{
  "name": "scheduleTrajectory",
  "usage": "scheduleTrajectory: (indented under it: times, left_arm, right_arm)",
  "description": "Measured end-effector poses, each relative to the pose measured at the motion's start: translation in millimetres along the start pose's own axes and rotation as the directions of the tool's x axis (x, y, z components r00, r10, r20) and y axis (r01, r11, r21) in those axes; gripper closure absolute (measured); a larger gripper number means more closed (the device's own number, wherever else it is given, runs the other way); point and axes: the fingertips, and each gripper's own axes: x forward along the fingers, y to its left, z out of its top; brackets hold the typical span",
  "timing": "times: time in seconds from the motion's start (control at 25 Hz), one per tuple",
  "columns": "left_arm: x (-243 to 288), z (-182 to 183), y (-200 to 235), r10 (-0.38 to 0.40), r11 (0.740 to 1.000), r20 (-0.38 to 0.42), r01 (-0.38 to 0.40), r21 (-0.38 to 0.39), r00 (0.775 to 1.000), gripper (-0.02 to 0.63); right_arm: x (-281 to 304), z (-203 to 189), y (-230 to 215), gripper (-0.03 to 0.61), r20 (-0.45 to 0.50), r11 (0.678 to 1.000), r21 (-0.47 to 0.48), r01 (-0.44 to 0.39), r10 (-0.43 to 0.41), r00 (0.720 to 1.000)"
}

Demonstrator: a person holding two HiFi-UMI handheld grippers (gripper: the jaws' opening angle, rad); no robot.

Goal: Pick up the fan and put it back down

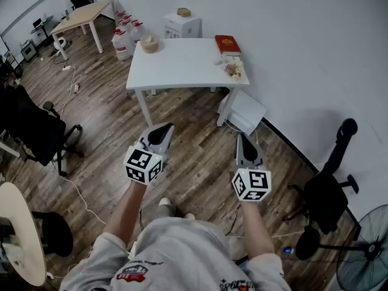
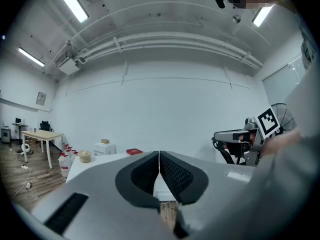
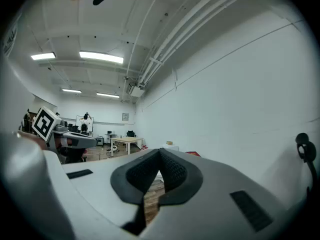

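Wooden floor (image 1: 109, 123) is trailing cables (image 1: 77, 190) that could be tripping you while you are heading for the near-right fan (image 1: 367, 247), with the left gripper (image 1: 163, 127) and right gripper (image 1: 244, 137) fingers closed on nothing.

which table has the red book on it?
The white rectangular table by the wall; the red book lies at its far right corner. The wood-topped table stands farther back, left.

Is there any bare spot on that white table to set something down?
Most of the white table is bare: the middle and near side, between the round woven container at its far left corner and the red box at far right. Only the right edge is crowded, by the small flowery bundle.
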Motion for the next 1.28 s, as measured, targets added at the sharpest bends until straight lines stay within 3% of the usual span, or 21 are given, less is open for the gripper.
scheduleTrajectory:
  times: [0.12,0.36,0.56,0.64,0.72,1.04,1.28]
  left_arm:
    - [0.0,-1.6,-5.8,-0.002,1.0,0.001,0.002,0.001,1.0,0.607]
    - [-6.6,-8.2,-11.1,-0.007,1.0,-0.006,0.007,0.003,1.0,0.604]
    - [-7.7,-16.4,-16.5,-0.001,1.0,-0.021,0.0,-0.018,1.0,0.432]
    - [-6.8,-19.3,-18.7,0.001,0.999,-0.025,-0.002,-0.032,1.0,0.334]
    - [-8.1,-23.9,-19.1,0.005,0.999,-0.035,-0.006,-0.043,0.999,0.283]
    - [-6.8,-33.4,-24.1,0.032,0.998,-0.069,-0.035,-0.044,0.997,0.276]
    - [12.1,-36.9,0.4,0.039,0.998,-0.075,-0.043,-0.046,0.996,0.276]
  right_arm:
    - [-0.7,0.0,-2.0,0.589,0.033,0.999,0.033,-0.014,0.013,0.999]
    - [-6.5,-11.5,1.1,0.589,0.007,0.999,0.05,-0.004,0.004,1.0]
    - [-10.5,-16.6,8.4,0.589,-0.012,0.998,0.05,-0.049,0.05,0.999]
    - [-13.1,-19.2,7.3,0.589,-0.013,0.997,0.054,-0.049,0.05,0.999]
    - [-16.9,-21.0,8.4,0.589,-0.012,0.997,0.062,-0.045,0.046,0.999]
    - [-19.5,-28.3,0.3,0.589,-0.024,0.996,0.077,-0.055,0.057,0.998]
    - [7.1,-35.6,-1.3,0.589,-0.032,0.994,0.089,-0.056,0.059,0.998]
